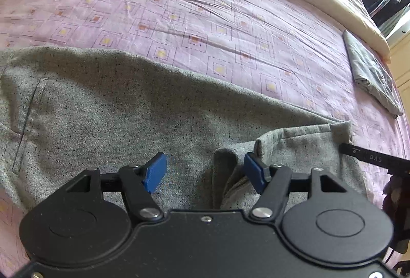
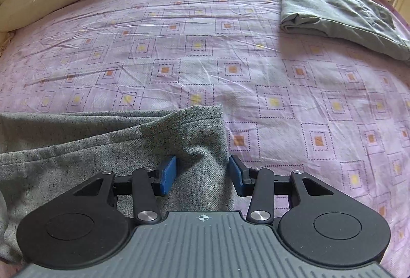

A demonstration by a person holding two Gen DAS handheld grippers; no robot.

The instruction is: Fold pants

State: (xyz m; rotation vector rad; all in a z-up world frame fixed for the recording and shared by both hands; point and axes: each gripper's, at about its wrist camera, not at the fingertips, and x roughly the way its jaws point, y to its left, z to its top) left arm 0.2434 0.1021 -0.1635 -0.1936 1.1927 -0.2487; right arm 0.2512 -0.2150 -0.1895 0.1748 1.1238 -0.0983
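Speckled grey knit pants (image 1: 128, 108) lie flat on the bed's pink sheet with dotted squares (image 1: 194, 11), well apart from a folded smooth grey cloth (image 2: 333, 8). The left hand-held gripper (image 1: 202, 172) gapes wide over a rumpled fold, gripping nothing. The right hand-held gripper (image 2: 202, 174) straddles the hem corner, blue pads (image 2: 167, 174) apart.

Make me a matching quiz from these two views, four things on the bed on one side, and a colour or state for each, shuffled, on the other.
Things:
1. pants
2. sheet
3. folded cloth
4. left tongs

States:
A. pink with square print
B. open, blue pads apart
C. speckled grey, spread out, hem at the right tongs
D. plain grey, folded, lying near the far edge of the bed

Pairs: 1-C, 2-A, 3-D, 4-B
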